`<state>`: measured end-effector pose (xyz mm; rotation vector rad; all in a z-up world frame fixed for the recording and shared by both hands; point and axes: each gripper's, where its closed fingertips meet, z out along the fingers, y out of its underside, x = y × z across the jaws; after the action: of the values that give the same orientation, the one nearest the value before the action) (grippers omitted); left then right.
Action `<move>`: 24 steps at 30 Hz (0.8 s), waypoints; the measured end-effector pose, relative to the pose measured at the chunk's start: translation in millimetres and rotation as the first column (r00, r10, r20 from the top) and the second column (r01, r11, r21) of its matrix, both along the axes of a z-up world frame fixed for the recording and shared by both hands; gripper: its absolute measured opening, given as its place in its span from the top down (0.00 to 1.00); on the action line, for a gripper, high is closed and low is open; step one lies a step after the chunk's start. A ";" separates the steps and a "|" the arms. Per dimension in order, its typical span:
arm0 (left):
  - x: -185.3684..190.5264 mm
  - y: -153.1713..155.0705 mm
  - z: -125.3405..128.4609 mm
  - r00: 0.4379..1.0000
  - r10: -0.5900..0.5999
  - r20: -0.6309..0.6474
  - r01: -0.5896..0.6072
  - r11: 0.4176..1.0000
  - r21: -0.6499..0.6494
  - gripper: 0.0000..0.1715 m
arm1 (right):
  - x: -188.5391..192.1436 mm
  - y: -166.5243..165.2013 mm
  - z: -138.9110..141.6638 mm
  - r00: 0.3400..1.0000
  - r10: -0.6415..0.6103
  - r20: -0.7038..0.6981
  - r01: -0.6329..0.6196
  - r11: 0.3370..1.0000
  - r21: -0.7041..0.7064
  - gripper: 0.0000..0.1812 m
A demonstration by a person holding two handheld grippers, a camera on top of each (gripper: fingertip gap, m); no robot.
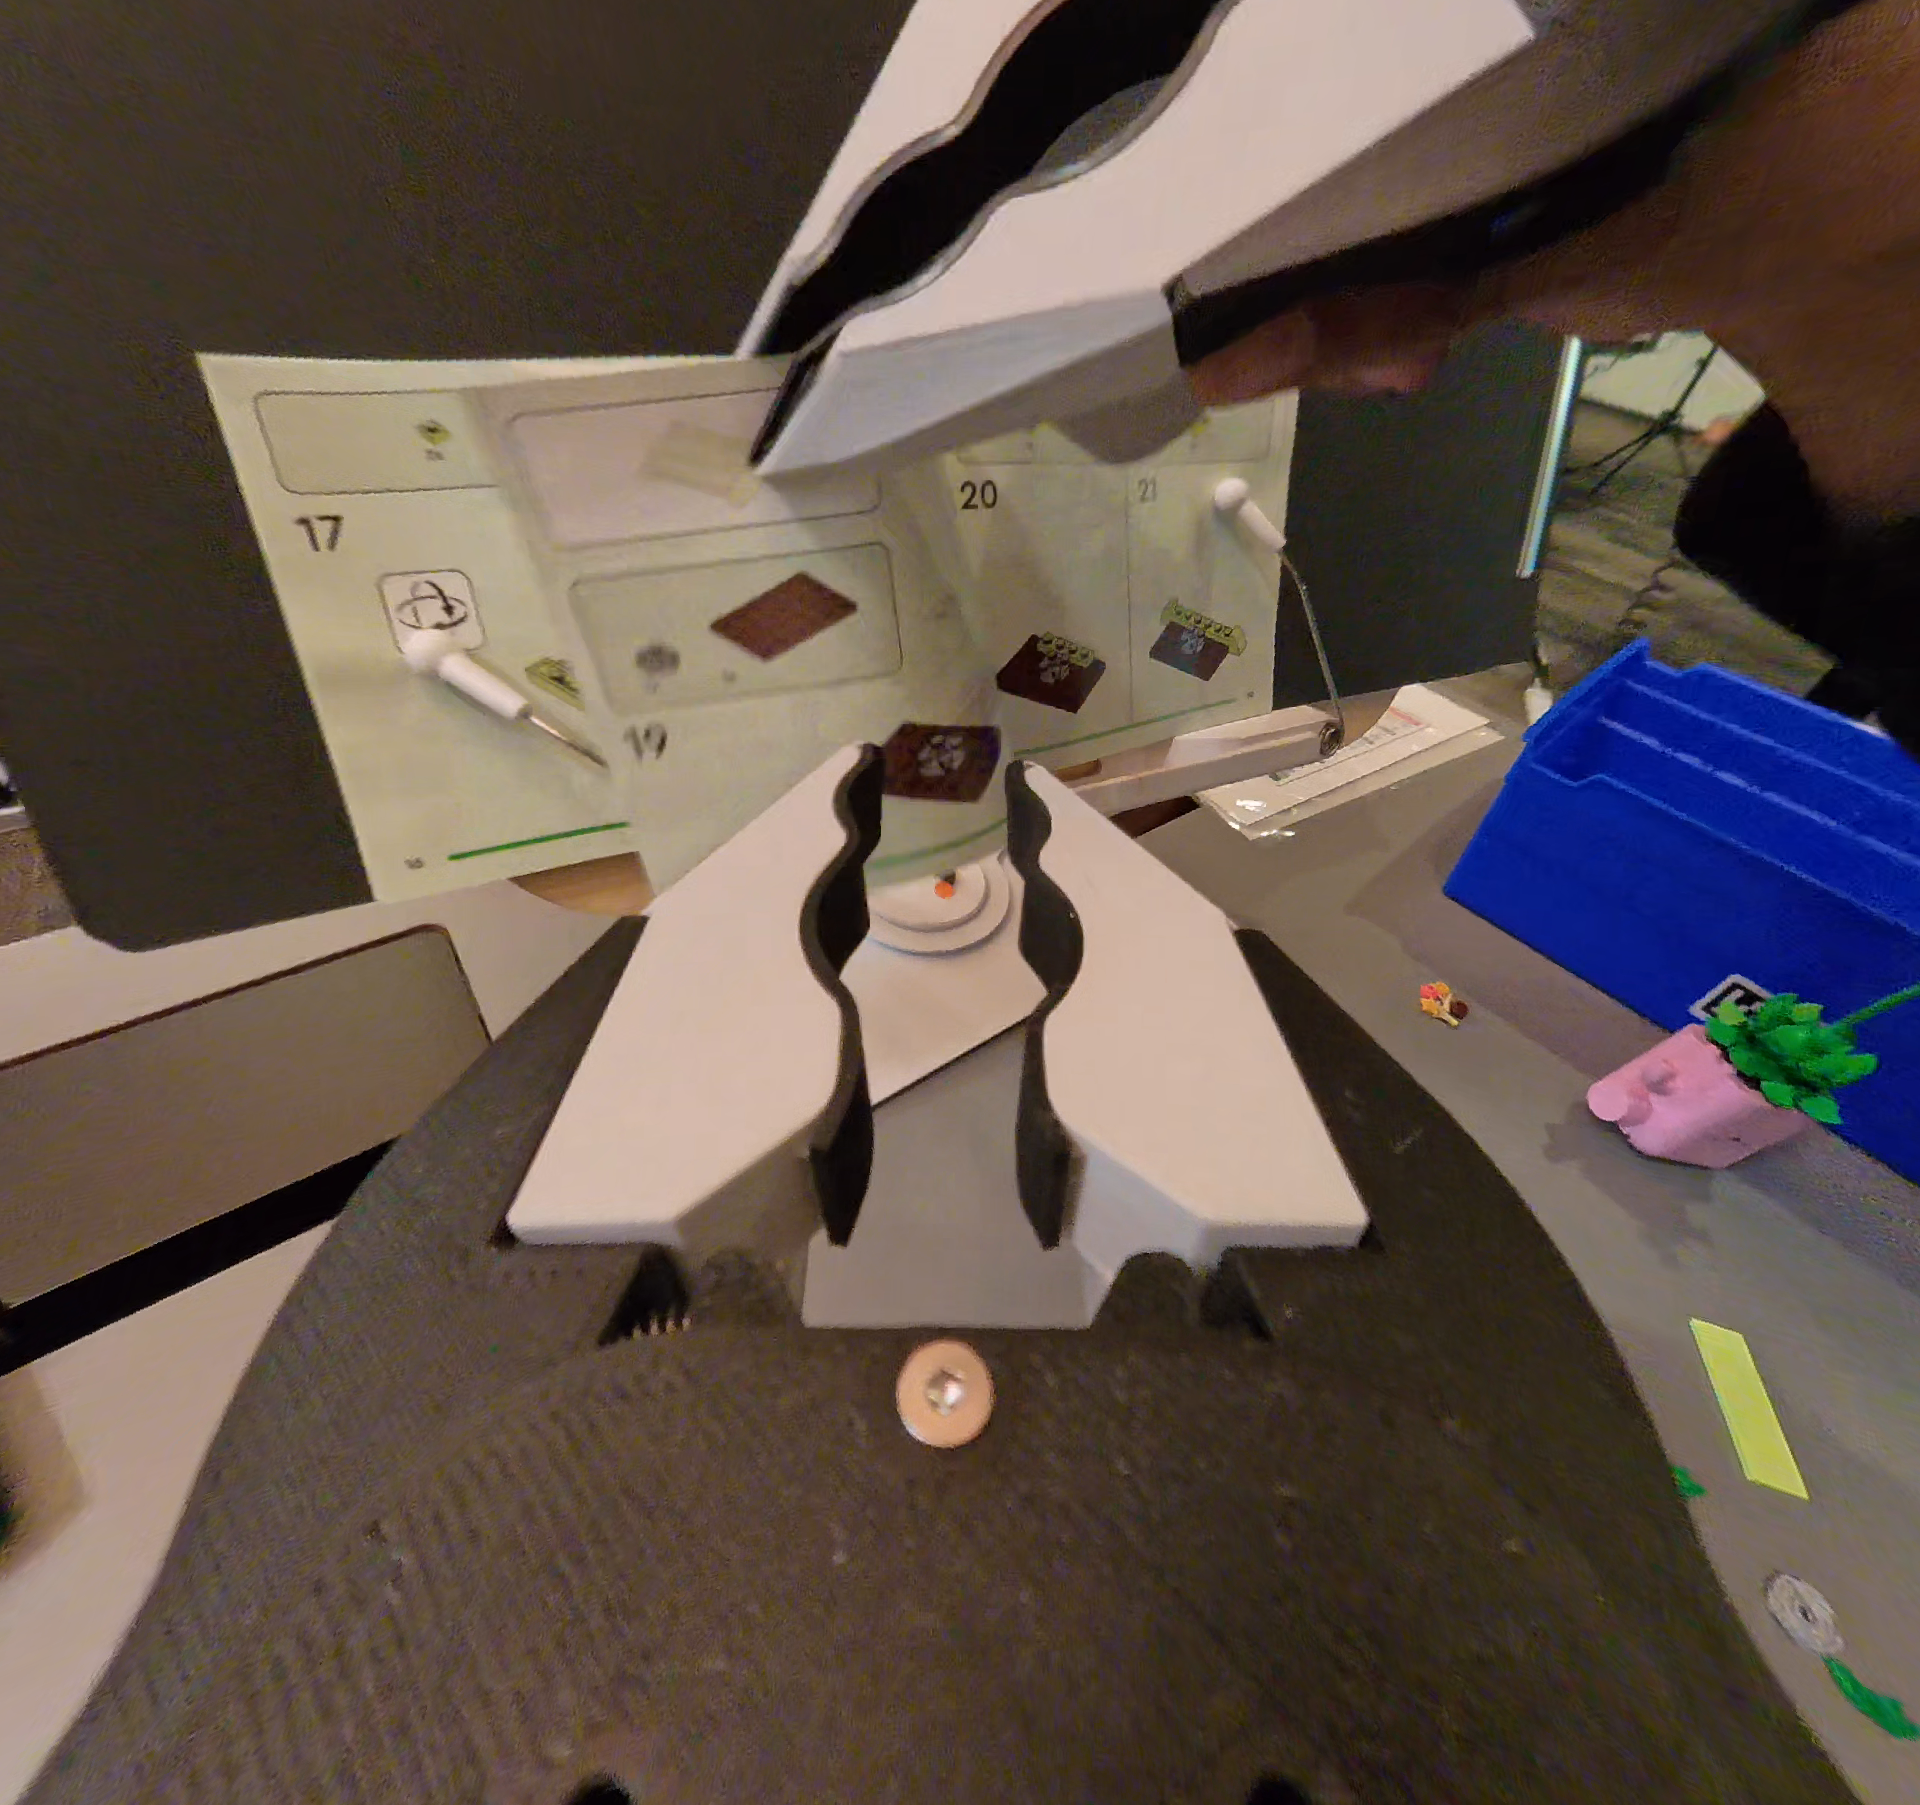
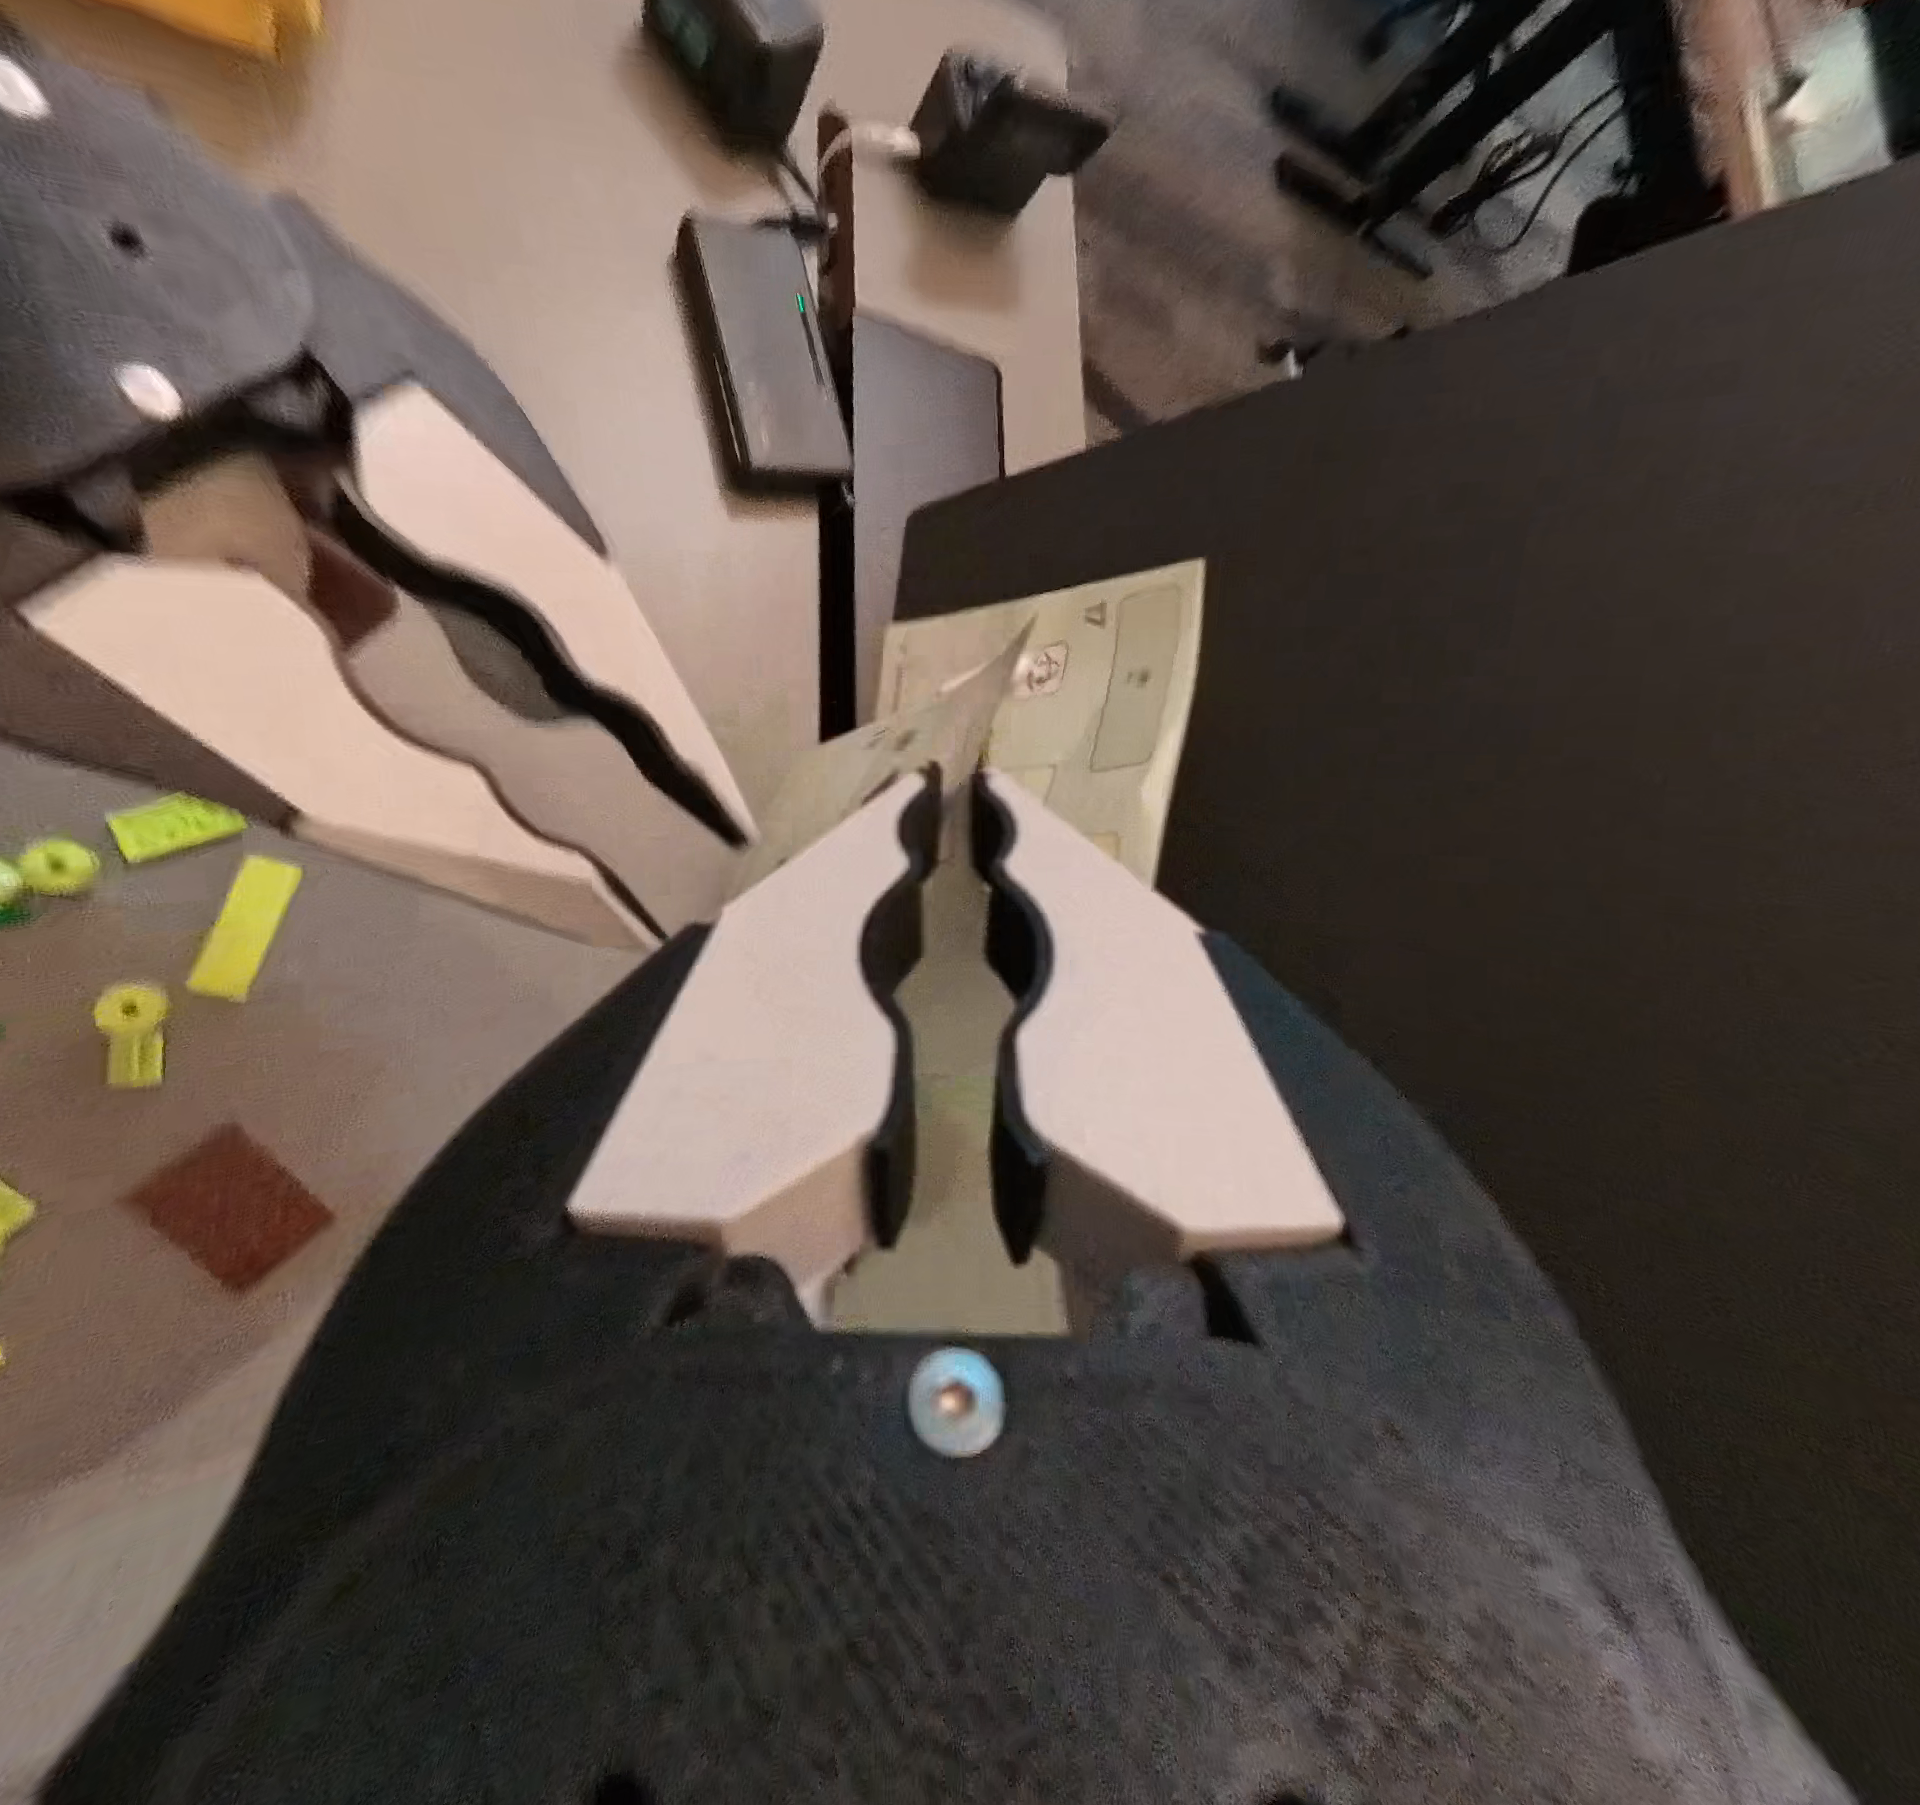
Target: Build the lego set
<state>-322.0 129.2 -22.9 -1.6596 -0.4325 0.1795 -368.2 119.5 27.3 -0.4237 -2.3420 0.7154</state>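
While the right claw (image 1: pixel 774 425) is pinching a page of the instruction booklet (image 1: pixel 343 612) to turn it, the left claw (image 1: pixel 940 779) is waiting part-open, empty — next likely calls for fetching the brown plate (image 2: pixel 231 1207).

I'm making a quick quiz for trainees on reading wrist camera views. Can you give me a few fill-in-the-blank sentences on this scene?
1. The right tongs are shut on a ___ of the booklet.
2. The bin on the table is ___.
3. The pink piece beside the bin carries ___ leaves.
4. The flat square plate lying on the table is ___.

Missing words: page; blue; green; brown.
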 end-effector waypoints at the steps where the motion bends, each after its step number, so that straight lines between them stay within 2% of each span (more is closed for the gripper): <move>1: -0.8 -4.8 2.7 1.000 -0.007 -0.004 0.007 1.000 0.022 0.86 | -1.5 5.3 1.8 1.000 -0.003 0.013 0.002 0.999 0.035 1.00; 4: -14.0 -24.4 6.6 1.000 0.022 0.019 -0.024 0.995 0.096 0.86 | -5.6 22.2 10.2 0.998 -0.056 0.007 0.055 0.997 0.061 1.00; 7: -50.1 -39.1 -2.8 0.973 0.120 0.195 -0.149 0.979 0.141 0.83 | -9.8 24.7 15.8 0.994 -0.106 -0.023 0.106 0.994 -0.025 1.00; 10: -61.8 -21.3 -14.1 0.918 0.029 0.395 -0.092 0.986 0.142 0.76 | -15.9 36.2 14.1 0.976 -0.197 -0.089 0.196 0.980 -0.022 1.00; 12: -65.0 -9.6 -18.1 0.889 0.001 0.458 -0.074 0.987 0.141 0.76 | -17.0 43.3 15.5 0.958 -0.237 -0.158 0.238 0.971 -0.017 1.00; 14: -73.7 -4.9 -22.6 0.890 0.056 0.453 -0.116 0.988 0.106 0.80 | -16.2 44.9 16.1 0.946 -0.256 -0.198 0.253 0.967 -0.042 1.00; 15: -76.8 -3.5 -24.0 0.897 0.078 0.436 -0.130 0.987 0.090 0.86 | -15.9 43.6 16.5 0.944 -0.252 -0.214 0.246 0.968 -0.053 1.00; 16: -77.5 -2.0 -24.0 0.906 0.083 0.415 -0.130 0.988 0.085 0.96 | -16.1 41.8 17.4 0.942 -0.247 -0.226 0.238 0.969 -0.067 1.00; 20: -75.1 -5.3 -22.8 0.920 0.082 0.384 -0.142 0.981 0.129 0.99 | -24.2 33.8 18.5 0.940 -0.237 -0.245 0.221 0.971 -0.090 1.00; 24: -69.8 -11.7 -21.3 0.948 0.094 0.304 -0.152 0.973 0.172 0.99 | -38.5 21.7 6.4 0.945 -0.225 -0.238 0.225 0.974 -0.030 1.00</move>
<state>-391.8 117.5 -44.2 -1.4713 -0.7583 -0.0198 -406.8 141.2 33.7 -0.5632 -2.0268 0.6226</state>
